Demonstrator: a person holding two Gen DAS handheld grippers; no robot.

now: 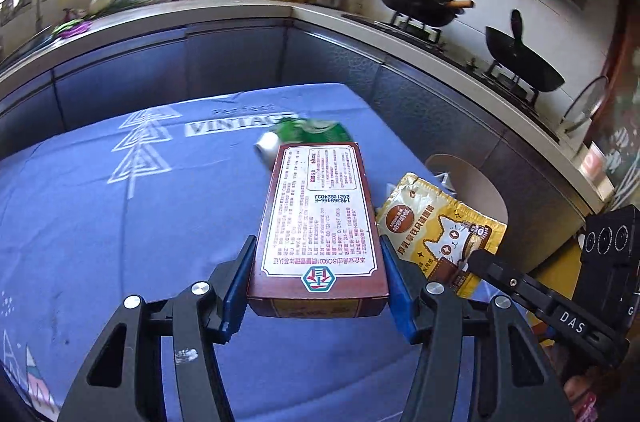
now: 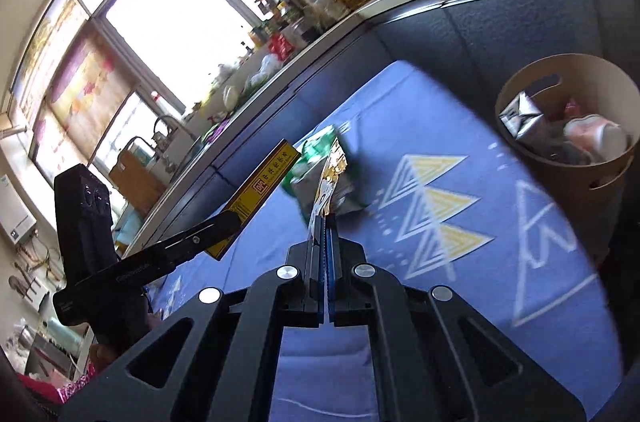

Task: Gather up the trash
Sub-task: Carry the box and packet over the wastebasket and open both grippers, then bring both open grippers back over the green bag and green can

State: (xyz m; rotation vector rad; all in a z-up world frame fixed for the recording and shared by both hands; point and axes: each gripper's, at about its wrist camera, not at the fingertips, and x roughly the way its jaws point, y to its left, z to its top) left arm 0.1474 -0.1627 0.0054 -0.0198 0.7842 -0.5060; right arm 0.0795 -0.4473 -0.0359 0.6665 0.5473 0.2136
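Clearly "ISO9001" on held box (image 1: 320,222)

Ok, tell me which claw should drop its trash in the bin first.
Right, probably. The right claw pinches the yellow pouch, and the bin stands open on its side. The left claw holds the brown box, farther from the bin.
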